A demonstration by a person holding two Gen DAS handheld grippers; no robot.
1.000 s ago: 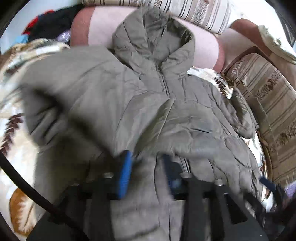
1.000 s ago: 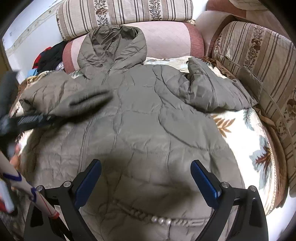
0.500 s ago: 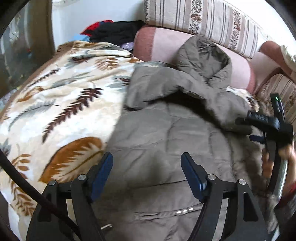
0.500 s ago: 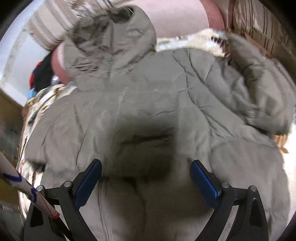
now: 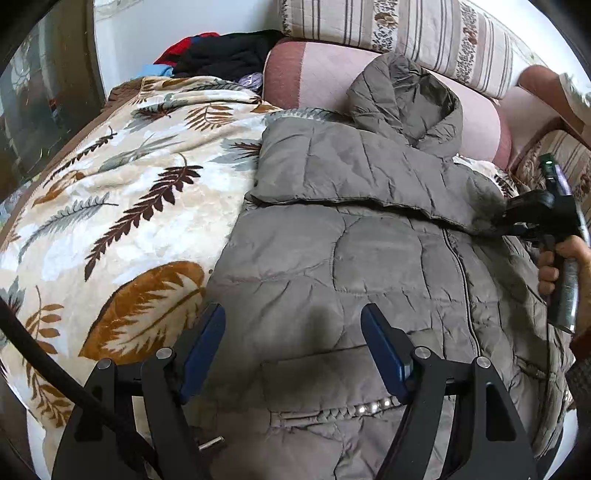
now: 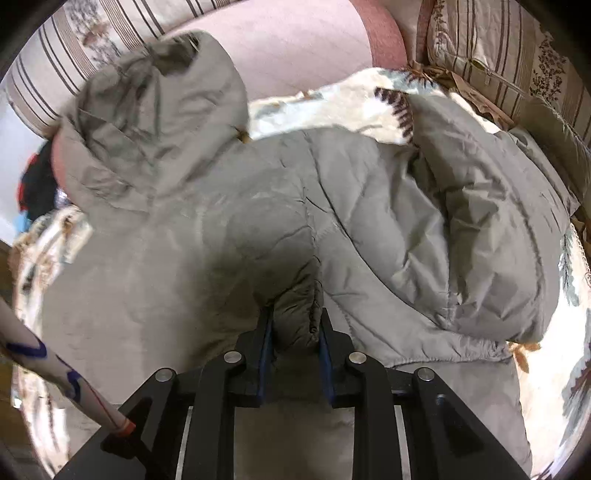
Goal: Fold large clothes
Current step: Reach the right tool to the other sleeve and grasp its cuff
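Surface: leaf-print blanket (image 5: 122,206) over a sofa, striped cushions (image 5: 424,33) behind.
Jacket (image 5: 369,258): olive, quilted, flat on the blanket, one sleeve (image 5: 351,173) folded across.
Left gripper (image 5: 295,354): jaws spread, empty.
Right gripper (image 6: 293,332): clamped on the sleeve's cuff (image 6: 299,306).

Jacket (image 5: 369,266) lies on blanket (image 5: 122,206); cushions (image 5: 406,33) behind; clothes pile (image 5: 221,51) behind-left.

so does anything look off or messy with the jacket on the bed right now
Nothing damaged. The jacket is mid-fold: one sleeve lies across the chest, its cuff pinched in the right gripper. The other sleeve is bunched, and the hood rides up the pink bolster.
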